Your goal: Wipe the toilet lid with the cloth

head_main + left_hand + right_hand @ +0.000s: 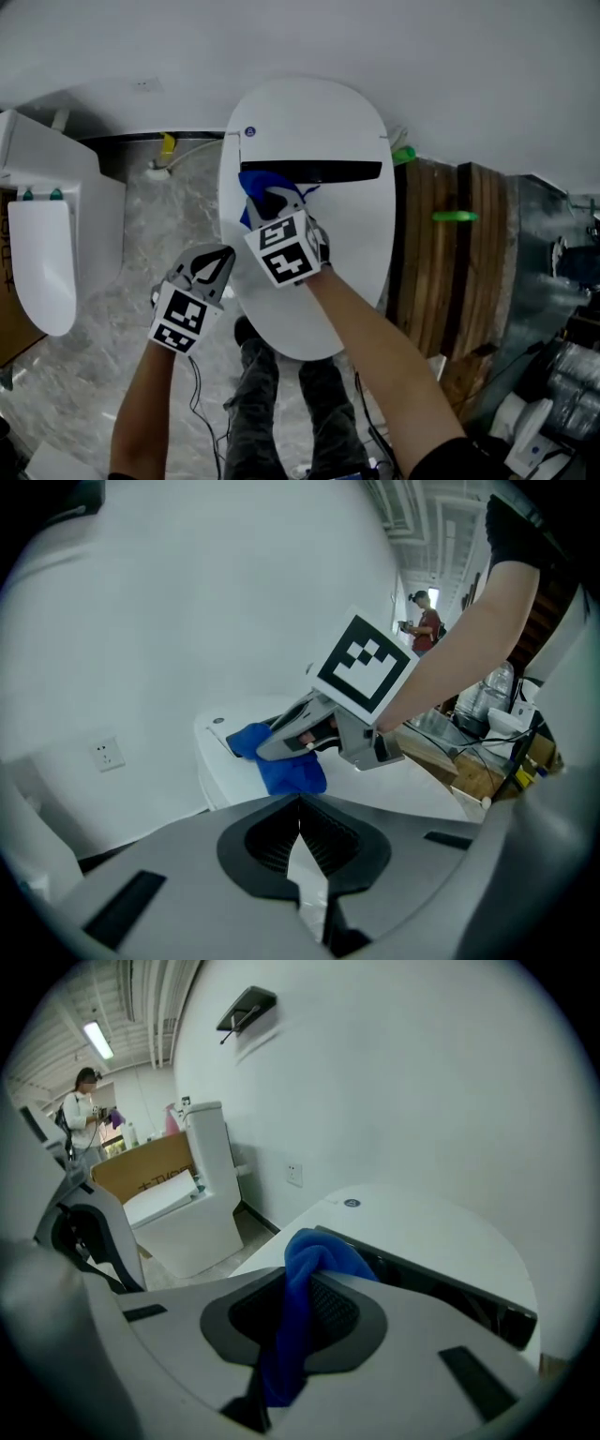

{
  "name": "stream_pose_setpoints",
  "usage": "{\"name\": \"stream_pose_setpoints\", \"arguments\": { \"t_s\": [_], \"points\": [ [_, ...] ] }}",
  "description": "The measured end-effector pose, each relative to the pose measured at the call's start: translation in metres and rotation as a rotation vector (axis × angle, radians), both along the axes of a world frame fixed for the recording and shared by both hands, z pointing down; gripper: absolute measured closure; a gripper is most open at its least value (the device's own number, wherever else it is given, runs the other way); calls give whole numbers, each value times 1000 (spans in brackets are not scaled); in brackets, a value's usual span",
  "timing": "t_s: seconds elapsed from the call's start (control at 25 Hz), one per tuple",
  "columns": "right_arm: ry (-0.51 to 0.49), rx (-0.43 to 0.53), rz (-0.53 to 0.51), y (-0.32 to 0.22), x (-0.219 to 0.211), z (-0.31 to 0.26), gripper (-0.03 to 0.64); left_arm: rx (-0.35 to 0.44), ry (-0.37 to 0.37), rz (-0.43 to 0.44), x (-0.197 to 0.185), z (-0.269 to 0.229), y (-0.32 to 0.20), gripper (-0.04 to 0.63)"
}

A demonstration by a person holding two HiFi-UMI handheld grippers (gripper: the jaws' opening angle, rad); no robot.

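Note:
A white toilet with its lid (356, 225) down fills the middle of the head view. My right gripper (272, 199) is shut on a blue cloth (258, 183) and holds it over the back left part of the lid, near the dark hinge gap (328, 172). In the right gripper view the cloth (300, 1316) runs up between the jaws and bunches past their tips. My left gripper (223, 255) is shut and empty, off the lid's left edge. From the left gripper view the cloth (286, 766) and the right gripper (281, 742) lie ahead over the lid (394, 794).
A second white toilet (47, 244) stands at the left on the marble floor (141, 281). A wooden panel (450, 272) runs along the right of the toilet, with clutter and cables beyond it. The white wall (375, 56) is behind. The person's legs (281, 394) are below the lid's front.

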State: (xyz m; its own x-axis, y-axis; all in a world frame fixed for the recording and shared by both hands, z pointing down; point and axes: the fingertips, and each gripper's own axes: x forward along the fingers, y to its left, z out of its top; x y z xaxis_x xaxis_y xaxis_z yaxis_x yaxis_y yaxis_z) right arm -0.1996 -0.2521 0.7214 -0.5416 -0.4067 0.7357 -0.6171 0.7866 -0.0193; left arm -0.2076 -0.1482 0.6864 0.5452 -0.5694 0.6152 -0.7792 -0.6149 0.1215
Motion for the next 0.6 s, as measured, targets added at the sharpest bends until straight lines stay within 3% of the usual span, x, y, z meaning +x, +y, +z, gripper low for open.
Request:
{"name": "stream_pose_setpoints", "arguments": {
  "t_s": [0.2,0.6],
  "points": [
    [33,27,-43,-13,-27,9,560,4,1,8,-12,6,-13,584],
    [-2,-47,-87,-1,-45,13,560,-31,15,-34,-21,17,-2,584]
  ]
}}
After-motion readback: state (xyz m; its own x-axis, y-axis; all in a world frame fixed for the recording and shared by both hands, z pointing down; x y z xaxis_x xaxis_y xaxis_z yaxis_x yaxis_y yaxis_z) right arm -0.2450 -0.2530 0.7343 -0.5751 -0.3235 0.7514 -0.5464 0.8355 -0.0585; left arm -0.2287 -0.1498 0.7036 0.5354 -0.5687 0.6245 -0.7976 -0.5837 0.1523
